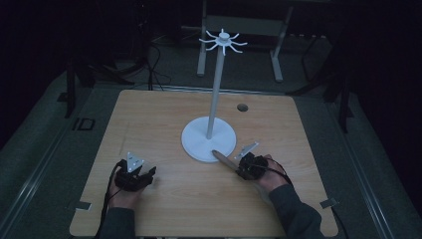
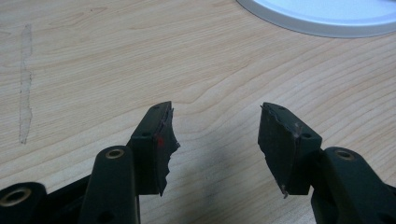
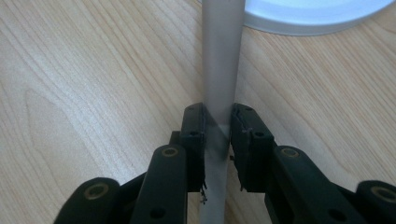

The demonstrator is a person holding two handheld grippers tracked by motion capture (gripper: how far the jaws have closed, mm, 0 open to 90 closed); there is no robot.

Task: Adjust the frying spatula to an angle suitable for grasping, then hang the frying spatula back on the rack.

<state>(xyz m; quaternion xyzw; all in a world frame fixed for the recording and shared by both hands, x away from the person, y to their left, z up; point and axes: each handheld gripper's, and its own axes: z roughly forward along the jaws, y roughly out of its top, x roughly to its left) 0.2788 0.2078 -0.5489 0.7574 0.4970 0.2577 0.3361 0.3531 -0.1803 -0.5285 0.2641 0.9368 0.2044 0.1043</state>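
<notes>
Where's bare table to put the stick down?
Bare wood runs left of the white stand base up to the table's left edge, and along the near edge between both hands. Crowded where the right gripper holds the stick against the base.

The white stand [image 1: 209,138] is the 1 fixed obstacle on the table [image 1: 149,119]: a round base near the middle, an upright pole, and spokes fanning out at the top. A flat stick [image 1: 225,160] in the right hand-held gripper [image 1: 238,168] slants onto the base rim, apparently touching it. Bare wood lies open left, behind and in front of the base.
</notes>
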